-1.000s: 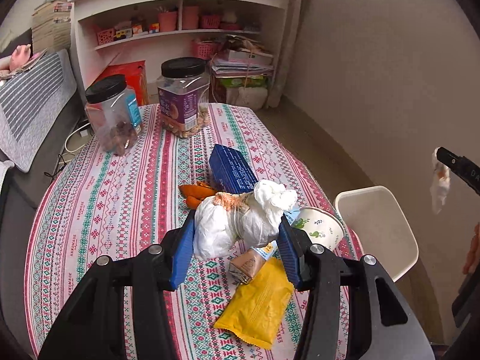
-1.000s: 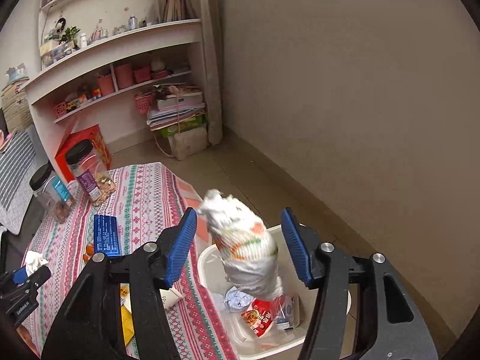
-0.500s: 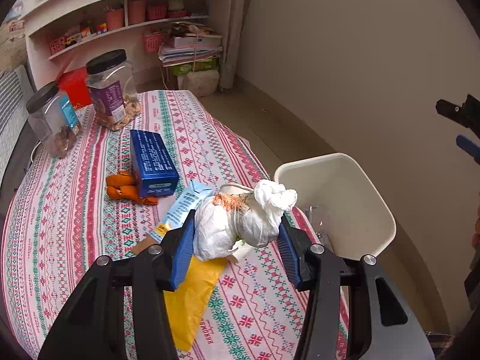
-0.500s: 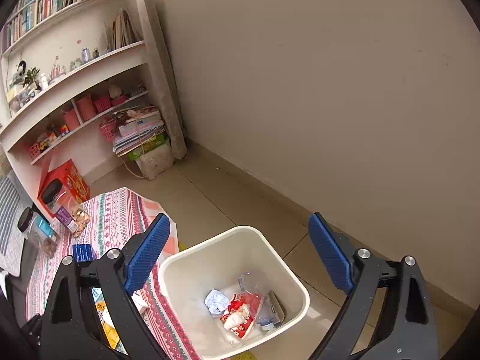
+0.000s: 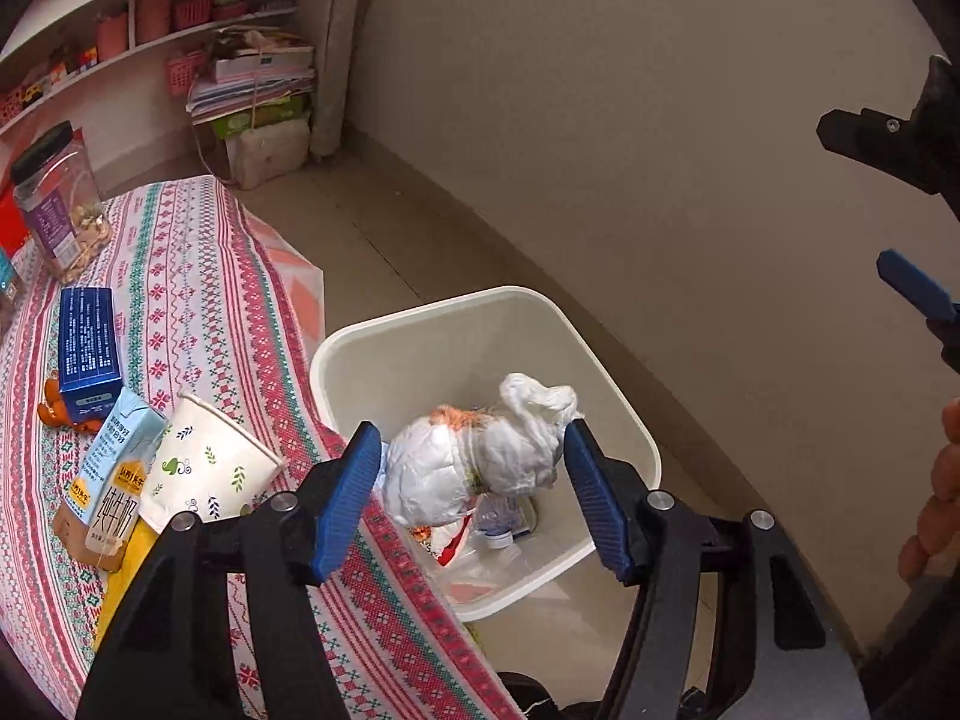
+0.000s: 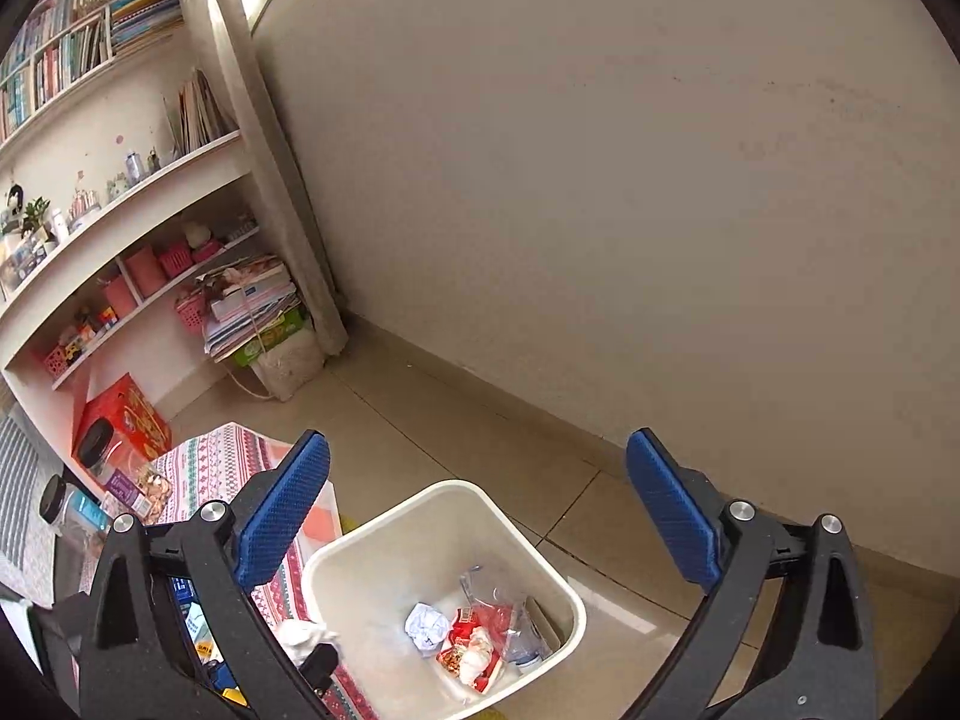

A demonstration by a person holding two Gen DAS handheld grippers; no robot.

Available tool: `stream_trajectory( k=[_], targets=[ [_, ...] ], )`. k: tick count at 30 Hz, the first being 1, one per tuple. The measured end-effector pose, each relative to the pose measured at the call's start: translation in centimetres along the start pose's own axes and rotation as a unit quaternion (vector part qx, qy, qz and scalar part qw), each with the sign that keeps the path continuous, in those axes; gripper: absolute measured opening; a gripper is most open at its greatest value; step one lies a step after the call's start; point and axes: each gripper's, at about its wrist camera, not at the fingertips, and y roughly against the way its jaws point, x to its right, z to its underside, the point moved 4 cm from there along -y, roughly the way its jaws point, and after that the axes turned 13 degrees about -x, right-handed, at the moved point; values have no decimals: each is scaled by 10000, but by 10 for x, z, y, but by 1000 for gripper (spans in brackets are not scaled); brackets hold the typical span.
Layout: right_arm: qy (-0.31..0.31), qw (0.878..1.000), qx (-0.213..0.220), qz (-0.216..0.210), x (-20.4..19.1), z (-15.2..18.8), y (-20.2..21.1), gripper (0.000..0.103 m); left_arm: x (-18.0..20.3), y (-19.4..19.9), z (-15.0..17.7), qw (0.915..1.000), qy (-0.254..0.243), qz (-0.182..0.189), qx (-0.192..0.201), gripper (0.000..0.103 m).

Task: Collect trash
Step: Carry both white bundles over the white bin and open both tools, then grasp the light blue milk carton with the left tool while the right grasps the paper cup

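Observation:
My left gripper (image 5: 471, 495) is shut on a crumpled white plastic bag (image 5: 480, 456) and holds it above the near edge of the white trash bin (image 5: 432, 312). The bin stands on the floor beside the table and holds wrappers and a paper ball (image 6: 427, 627). My right gripper (image 6: 480, 522) is open and empty, high above the bin (image 6: 444, 495). One of its blue fingers (image 5: 915, 285) shows at the right edge of the left wrist view. A paper cup (image 5: 210, 468), a milk carton (image 5: 114, 486) and a yellow wrapper (image 5: 120, 576) lie on the table.
The table has a striped patterned cloth (image 5: 198, 276). On it are a blue box (image 5: 87, 342), orange pieces (image 5: 51, 411) and a jar of nuts (image 5: 57, 210). White shelves (image 6: 120, 276) stand behind, with stacked papers (image 5: 252, 84) on the floor. A beige wall (image 6: 600, 180) is close on the right.
My left gripper carried the white bag from over the table to above the bin. My right gripper let its bag fall into the bin, opened wide and rose.

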Motion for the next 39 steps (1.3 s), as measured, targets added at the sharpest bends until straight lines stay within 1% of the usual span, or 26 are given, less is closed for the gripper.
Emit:
stream_trajectory(
  k=[1,4,6,9,15,19,21,25,28,31,32,34,35,36,37,38,39],
  targets=[
    [-2,10000,-9,3,0,0,-1,95,-1,1,0,10000,-14,-36,20,70],
    [55,10000,-48,6,-3,1,-2,96,-7,1,5,9997,-94,-240,35,71],
    [134,9999,-77,-5,-9,3,-3,96,-17,1,10,9994,-56,-354,14,71],
    [342,9993,-163,-1,-22,8,-7,96,-39,4,16,9989,88,-453,-19,71],
    [837,9958,-360,-2,-55,20,-15,96,-86,18,23,9961,247,-845,-11,71],
    [1037,9923,-661,-136,-74,29,-25,96,-121,27,25,9931,292,-1136,-91,71],
    [1131,9899,-836,-184,-83,36,-31,96,-139,28,25,9911,284,-1273,-261,71],
    [1357,9848,-1073,-148,-102,46,-41,96,-173,20,26,9850,267,-1494,-819,71],
    [1436,9814,-1267,-153,-112,54,-48,96,-193,9,27,9818,336,-1517,-1093,71],
    [1420,9777,-1529,-231,-119,61,-58,96,-198,-6,28,9797,240,-1450,-1366,70],
    [1392,9767,-1611,-258,-121,63,-61,96,-198,-13,27,9781,181,-1478,-1452,70],
    [1352,9743,-1768,-340,-123,67,-67,96,-198,-22,26,9753,110,-1616,-1503,66],
    [1348,9729,-1840,-376,-125,69,-69,96,-199,-25,25,9750,104,-1605,-1530,64],
    [1359,9717,-1891,-395,-127,71,-71,96,-200,-29,25,9753,119,-1556,-1564,60],
    [1384,9707,-1923,-397,-129,74,-73,96,-201,-33,25,9753,139,-1514,-1600,53],
    [1420,9699,-1943,-381,-132,75,-74,96,-202,-36,25,9749,150,-1498,-1643,48],
    [1460,9690,-1960,-364,-134,77,-75,96,-204,-40,27,9746,160,-1459,-1690,40]
  ],
)
